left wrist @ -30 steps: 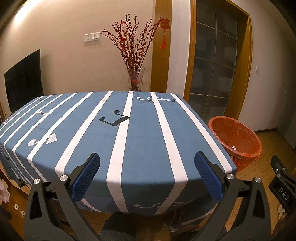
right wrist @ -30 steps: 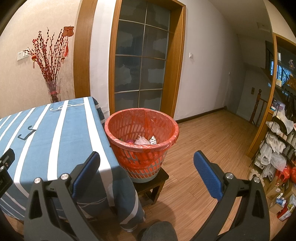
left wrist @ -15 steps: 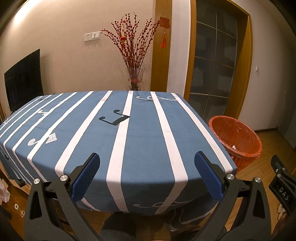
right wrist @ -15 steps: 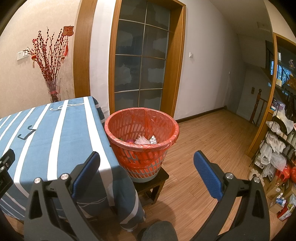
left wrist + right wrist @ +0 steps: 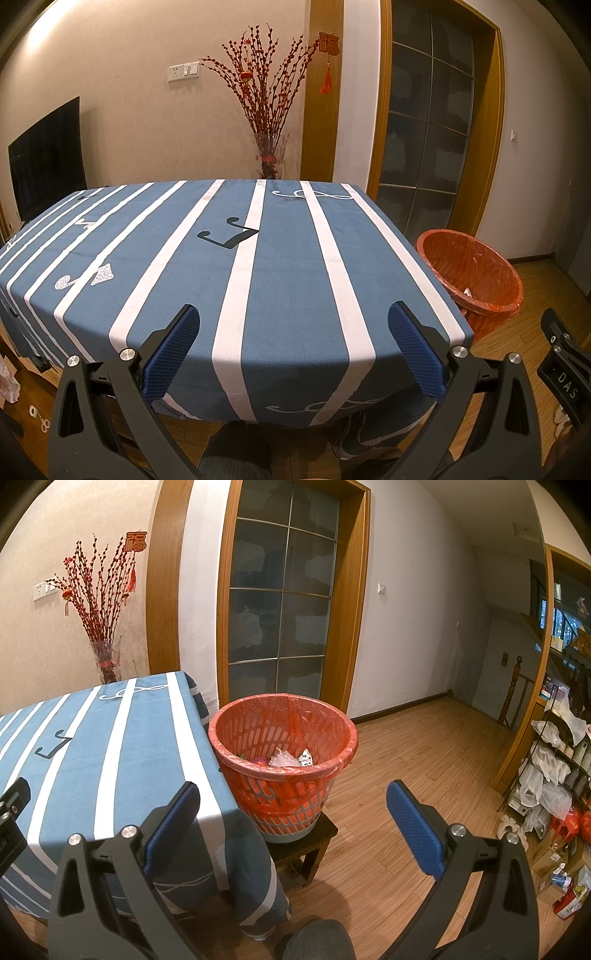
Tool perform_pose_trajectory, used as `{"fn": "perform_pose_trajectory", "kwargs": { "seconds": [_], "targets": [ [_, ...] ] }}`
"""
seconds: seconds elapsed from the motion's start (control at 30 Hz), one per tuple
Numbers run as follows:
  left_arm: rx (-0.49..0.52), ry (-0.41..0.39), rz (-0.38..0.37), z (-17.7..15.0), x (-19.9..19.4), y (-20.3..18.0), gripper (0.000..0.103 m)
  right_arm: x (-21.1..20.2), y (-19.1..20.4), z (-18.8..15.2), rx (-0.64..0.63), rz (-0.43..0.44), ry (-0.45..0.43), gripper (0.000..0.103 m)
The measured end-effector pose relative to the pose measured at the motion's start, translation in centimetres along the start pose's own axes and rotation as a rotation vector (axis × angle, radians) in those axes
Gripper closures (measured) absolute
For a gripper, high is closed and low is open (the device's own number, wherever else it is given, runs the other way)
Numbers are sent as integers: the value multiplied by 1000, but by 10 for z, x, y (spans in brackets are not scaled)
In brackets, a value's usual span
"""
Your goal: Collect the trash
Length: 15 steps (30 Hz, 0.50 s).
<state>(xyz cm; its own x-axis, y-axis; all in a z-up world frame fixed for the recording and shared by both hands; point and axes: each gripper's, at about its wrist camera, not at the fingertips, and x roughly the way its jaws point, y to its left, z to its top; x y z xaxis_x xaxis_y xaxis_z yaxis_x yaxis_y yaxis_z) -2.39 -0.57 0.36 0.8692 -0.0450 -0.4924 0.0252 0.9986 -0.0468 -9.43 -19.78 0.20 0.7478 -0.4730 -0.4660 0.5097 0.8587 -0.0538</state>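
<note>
An orange waste basket (image 5: 282, 738) lined with a red bag stands on a small dark stool (image 5: 306, 843) beside the table's right edge. Crumpled clear and white trash (image 5: 290, 758) lies inside it. The basket also shows in the left wrist view (image 5: 474, 273). My left gripper (image 5: 293, 349) is open and empty, held above the near edge of the blue striped tablecloth (image 5: 280, 266). My right gripper (image 5: 293, 825) is open and empty, held in front of the basket and a little above its rim.
A glass vase of red branches (image 5: 267, 114) stands behind the table's far edge. A dark screen (image 5: 46, 158) is at the far left. A shelf with bags and boxes (image 5: 554, 775) stands at the right. Wooden floor (image 5: 424, 760) lies beyond the basket.
</note>
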Motion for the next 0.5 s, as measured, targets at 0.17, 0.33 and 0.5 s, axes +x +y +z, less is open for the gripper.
{"fn": "perform_pose_trajectory", "kwargs": {
  "seconds": [0.17,0.33,0.5],
  "targets": [
    [0,1,1,0,0,0,3,0,0,0,0,0,1,4],
    [1,8,2,-3,1,2,3,0,0,0,0,0,1,4],
    [4,14,3,-1,3,4,3,0,1,-1,1,0,2,4]
  ]
}}
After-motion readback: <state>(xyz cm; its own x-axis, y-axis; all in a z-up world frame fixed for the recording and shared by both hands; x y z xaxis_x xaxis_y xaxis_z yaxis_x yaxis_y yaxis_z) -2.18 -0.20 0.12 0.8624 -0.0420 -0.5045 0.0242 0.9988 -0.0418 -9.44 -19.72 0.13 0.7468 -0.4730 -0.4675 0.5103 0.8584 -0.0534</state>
